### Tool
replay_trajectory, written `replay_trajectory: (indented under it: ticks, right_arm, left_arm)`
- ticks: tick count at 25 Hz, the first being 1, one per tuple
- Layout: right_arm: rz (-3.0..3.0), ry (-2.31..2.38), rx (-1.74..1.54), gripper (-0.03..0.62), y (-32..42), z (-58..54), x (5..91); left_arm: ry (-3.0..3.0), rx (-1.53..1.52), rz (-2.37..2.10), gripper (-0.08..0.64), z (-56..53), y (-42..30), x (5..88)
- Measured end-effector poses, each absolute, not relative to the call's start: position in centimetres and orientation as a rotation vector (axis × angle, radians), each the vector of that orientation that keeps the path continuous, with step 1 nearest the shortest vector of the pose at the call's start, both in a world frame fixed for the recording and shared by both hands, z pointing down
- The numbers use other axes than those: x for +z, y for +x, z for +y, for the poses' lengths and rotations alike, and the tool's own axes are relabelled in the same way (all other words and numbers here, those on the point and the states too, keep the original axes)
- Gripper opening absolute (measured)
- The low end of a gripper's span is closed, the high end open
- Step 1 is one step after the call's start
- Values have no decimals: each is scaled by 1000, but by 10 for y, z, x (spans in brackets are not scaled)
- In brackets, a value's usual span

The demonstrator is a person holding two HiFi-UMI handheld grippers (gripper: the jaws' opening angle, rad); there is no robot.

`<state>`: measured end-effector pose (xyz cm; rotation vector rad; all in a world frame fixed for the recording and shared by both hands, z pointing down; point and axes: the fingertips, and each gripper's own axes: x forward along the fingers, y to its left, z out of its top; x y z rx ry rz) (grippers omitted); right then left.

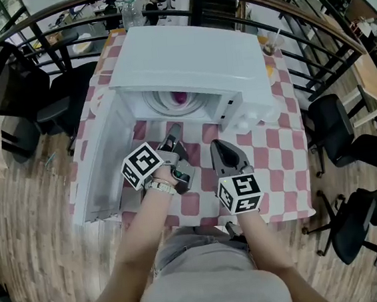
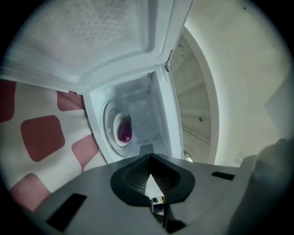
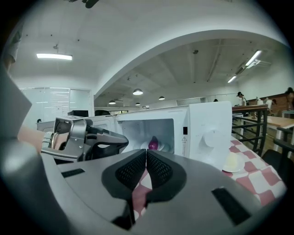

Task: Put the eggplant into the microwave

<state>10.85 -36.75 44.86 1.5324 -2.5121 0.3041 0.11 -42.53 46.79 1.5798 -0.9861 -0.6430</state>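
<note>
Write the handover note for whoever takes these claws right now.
Left claw: shut, empty.
Right claw: shut, empty.
Both are in front of the microwave, and its door is open.
Eggplant: inside, on the turntable.
Done: eggplant is in.
Left: perhaps only closing the door.

We read no words or numbers anywhere. We make out only a small warning triangle (image 3: 184, 138) on the front panel of the microwave (image 3: 209, 117).
</note>
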Motion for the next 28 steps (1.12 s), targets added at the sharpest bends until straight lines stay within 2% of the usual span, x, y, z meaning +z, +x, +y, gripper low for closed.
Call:
replay_trajectory:
  ticks: [18, 28]
  right_arm:
    - [-2637, 1463, 139, 25, 84, -371, 410]
    - [-2669, 1456, 96, 25, 72, -360, 400]
  left_arm:
    - [1961, -679, -1097, 3, -384, 1, 409]
    - [2387, -394, -1301, 3, -368, 21, 386]
